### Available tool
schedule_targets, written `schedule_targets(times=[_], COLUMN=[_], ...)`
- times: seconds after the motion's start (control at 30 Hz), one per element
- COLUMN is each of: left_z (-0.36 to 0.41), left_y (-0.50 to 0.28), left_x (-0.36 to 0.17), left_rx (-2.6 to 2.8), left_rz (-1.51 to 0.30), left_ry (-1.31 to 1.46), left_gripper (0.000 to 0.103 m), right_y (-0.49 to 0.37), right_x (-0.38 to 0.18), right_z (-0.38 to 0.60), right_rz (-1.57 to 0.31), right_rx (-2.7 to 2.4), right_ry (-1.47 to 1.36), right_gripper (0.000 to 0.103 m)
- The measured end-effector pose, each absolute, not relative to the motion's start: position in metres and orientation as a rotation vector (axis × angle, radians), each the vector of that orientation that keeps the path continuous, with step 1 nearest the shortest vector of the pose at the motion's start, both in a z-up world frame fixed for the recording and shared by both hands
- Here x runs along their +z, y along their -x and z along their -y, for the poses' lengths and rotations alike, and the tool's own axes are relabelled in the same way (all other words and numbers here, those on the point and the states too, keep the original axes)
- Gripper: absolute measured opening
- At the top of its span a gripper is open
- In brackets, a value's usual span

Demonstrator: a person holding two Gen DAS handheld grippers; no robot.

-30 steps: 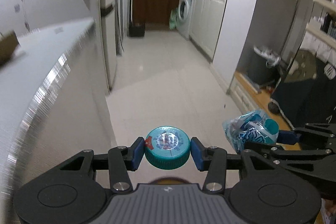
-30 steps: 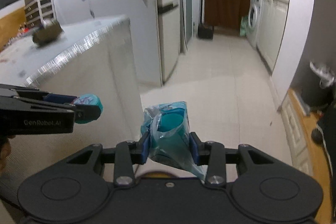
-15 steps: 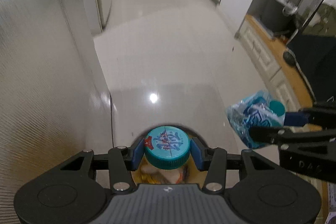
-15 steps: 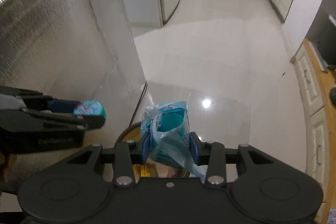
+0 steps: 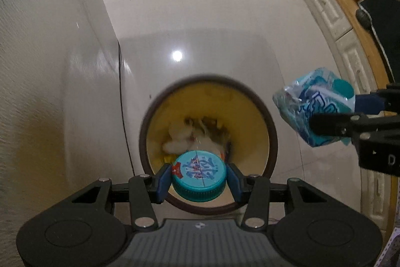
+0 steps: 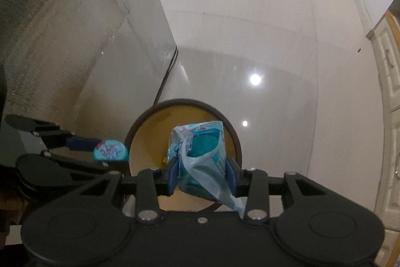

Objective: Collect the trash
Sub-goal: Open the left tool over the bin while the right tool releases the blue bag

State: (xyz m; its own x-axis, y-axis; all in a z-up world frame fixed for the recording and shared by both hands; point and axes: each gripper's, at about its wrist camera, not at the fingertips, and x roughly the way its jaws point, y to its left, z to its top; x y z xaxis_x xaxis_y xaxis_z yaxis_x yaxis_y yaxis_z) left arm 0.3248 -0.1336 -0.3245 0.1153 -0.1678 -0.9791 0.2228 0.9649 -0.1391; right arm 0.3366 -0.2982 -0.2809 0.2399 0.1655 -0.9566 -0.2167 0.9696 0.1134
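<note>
My left gripper (image 5: 199, 179) is shut on a teal bottle cap (image 5: 198, 175) with a printed top and holds it over the near rim of a round bin (image 5: 271, 139) with a dark rim and yellow inside. Trash lies at the bin's bottom (image 5: 190, 139). My right gripper (image 6: 202, 175) is shut on a crumpled blue plastic wrapper (image 6: 200, 154) and holds it above the same bin (image 6: 142, 142). In the left wrist view the wrapper (image 5: 315, 106) hangs to the right of the bin. In the right wrist view the cap (image 6: 110, 150) sits at the bin's left rim.
The bin stands on a glossy pale tiled floor (image 5: 212, 16) beside a silvery textured counter side (image 5: 37, 66). A dark cable (image 5: 122, 101) runs down the counter corner. White cabinet fronts (image 6: 387, 66) and a wooden strip (image 5: 360, 24) lie to the right.
Both grippers have tilted down from looking along the hallway to looking at the floor. The bin has come fully into view under the cap and wrapper. Both grips are unchanged.
</note>
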Motion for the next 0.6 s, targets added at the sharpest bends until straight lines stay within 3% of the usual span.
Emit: schedule_targets(times=[0.23, 0.37, 0.6], left_z=[0.134, 0.136, 0.131], left_y=[-0.328, -0.329, -0.329], left_x=[-0.347, -0.353, -0.352], left_rx=[-0.293, -0.289, -0.250], left_rz=[-1.487, -1.500, -1.496], left_ry=[-0.037, -0.045, -0.062], left_gripper=[0.050, 0.068, 0.072], right_y=[-0.344, -0.346, -0.347], right_x=[-0.304, -0.309, -0.306], right_z=[0.301, 0.308, 0.310], right_rz=[-1.345, -1.340, -1.305], right_rx=[0.255, 0.241, 0.268], right_ry=[0.014, -0.031, -0.079], right_gripper=[0.041, 0.043, 0.045])
